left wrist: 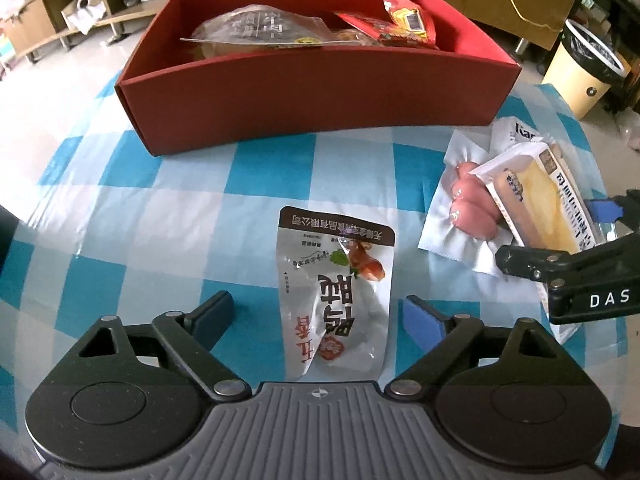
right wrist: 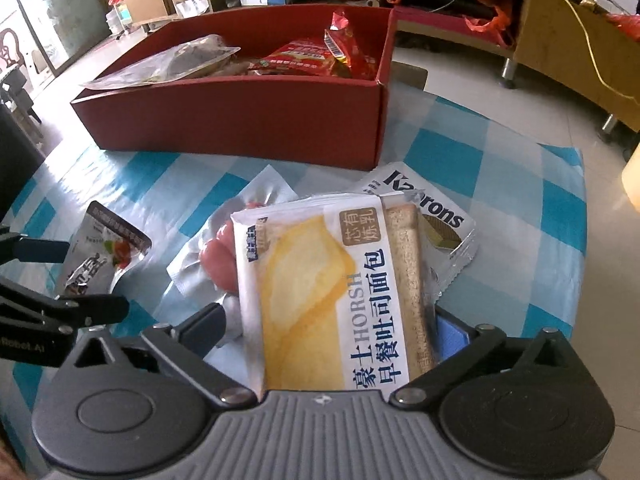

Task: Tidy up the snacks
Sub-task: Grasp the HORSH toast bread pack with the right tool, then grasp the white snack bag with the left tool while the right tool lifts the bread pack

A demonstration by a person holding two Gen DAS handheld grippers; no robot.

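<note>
Bread packet (right wrist: 332, 300) — between spread jaws

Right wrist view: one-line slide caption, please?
Right tool open around a toast bread packet lying on a sausage pack and wafer packet, red box beyond.

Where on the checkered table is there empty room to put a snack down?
Free: the cloth between the red box and the silver pouch, and everything left of that pouch. Crowded: the right side, where the bread pack, sausages and wafer packet overlap.
</note>
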